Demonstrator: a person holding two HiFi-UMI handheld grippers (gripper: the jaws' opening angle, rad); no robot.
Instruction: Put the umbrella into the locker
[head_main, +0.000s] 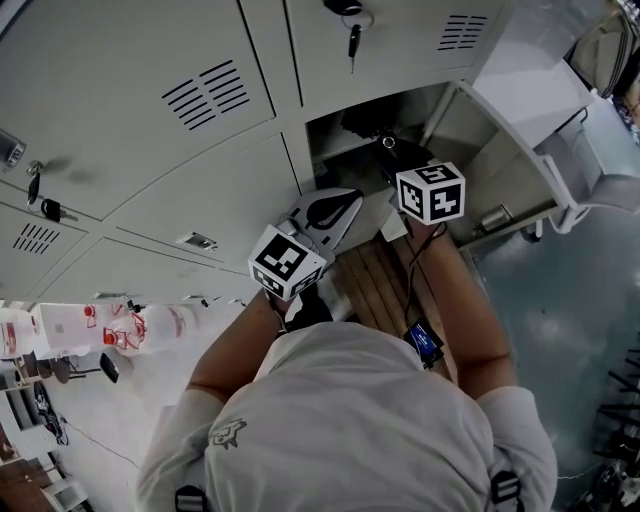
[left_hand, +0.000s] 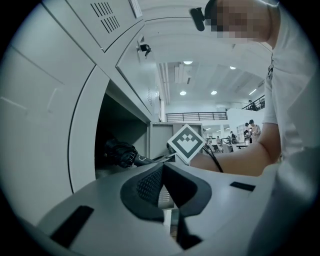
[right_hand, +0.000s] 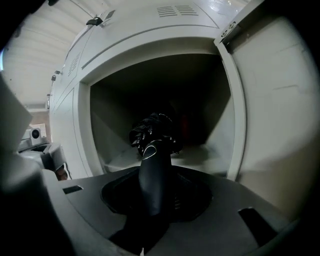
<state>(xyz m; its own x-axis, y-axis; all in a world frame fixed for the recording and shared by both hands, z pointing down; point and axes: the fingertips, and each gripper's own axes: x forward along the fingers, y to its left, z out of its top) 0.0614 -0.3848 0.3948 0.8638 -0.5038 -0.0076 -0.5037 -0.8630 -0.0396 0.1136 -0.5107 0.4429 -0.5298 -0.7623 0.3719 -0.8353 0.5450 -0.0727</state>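
A black folded umbrella (right_hand: 152, 134) is held by its handle in my right gripper (right_hand: 156, 196), which is shut on it. Its bunched canopy end reaches into the open locker (right_hand: 200, 156), just above the locker floor. In the head view the right gripper (head_main: 398, 163) is at the locker mouth (head_main: 480, 130), with the umbrella (head_main: 385, 141) poking inside. My left gripper (head_main: 348, 199) sits just left of the opening, shut with nothing in it. The left gripper view shows its pads (left_hand: 150, 186) meeting, and beyond them the umbrella (left_hand: 120, 152) in the dark locker (left_hand: 107, 120).
The locker door (head_main: 535, 95) stands swung open to the right. Closed lockers fill the left, with keys hanging in their locks (head_main: 352, 40) (head_main: 45, 208). A wooden slatted platform (head_main: 372, 285) lies under my arms. White bags (head_main: 130, 325) sit on the floor at left.
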